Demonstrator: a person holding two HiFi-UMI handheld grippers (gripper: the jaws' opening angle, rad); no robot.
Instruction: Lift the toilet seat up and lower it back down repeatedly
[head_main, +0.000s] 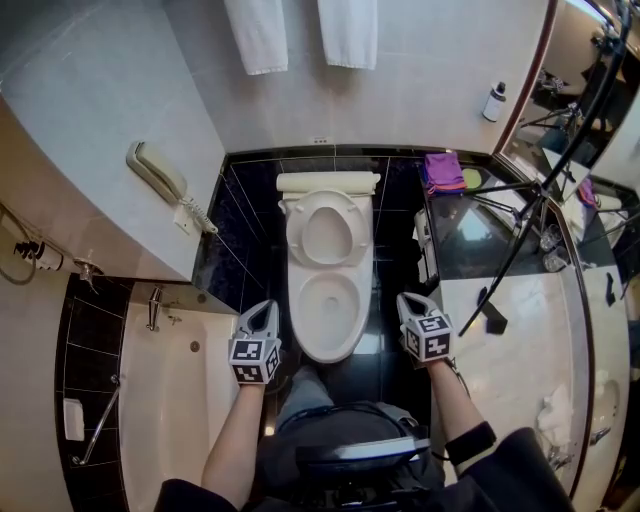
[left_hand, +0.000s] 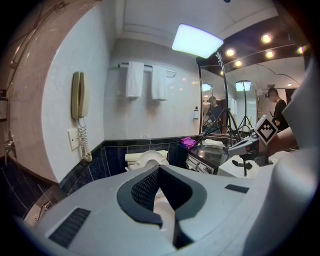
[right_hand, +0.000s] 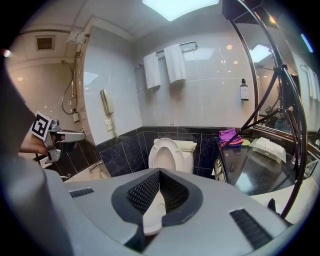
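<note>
The white toilet (head_main: 328, 315) stands on the dark floor straight ahead of me. Its seat (head_main: 325, 228) is raised and leans back against the tank (head_main: 328, 183), leaving the bowl uncovered. My left gripper (head_main: 262, 318) hangs just left of the bowl's front rim with its jaws together and nothing in them. My right gripper (head_main: 415, 303) hangs just right of the rim, also shut and empty. Neither touches the toilet. In the left gripper view the shut gripper (left_hand: 159, 170) points at the raised seat (left_hand: 147, 159). In the right gripper view the gripper (right_hand: 159, 172) faces the seat (right_hand: 167, 152).
A bathtub (head_main: 170, 400) lies to the left under a wall phone (head_main: 155, 172). To the right is a dark counter (head_main: 480, 235) with a purple cloth (head_main: 443, 170) and a black tripod (head_main: 530, 230). Two towels (head_main: 300, 30) hang on the far wall.
</note>
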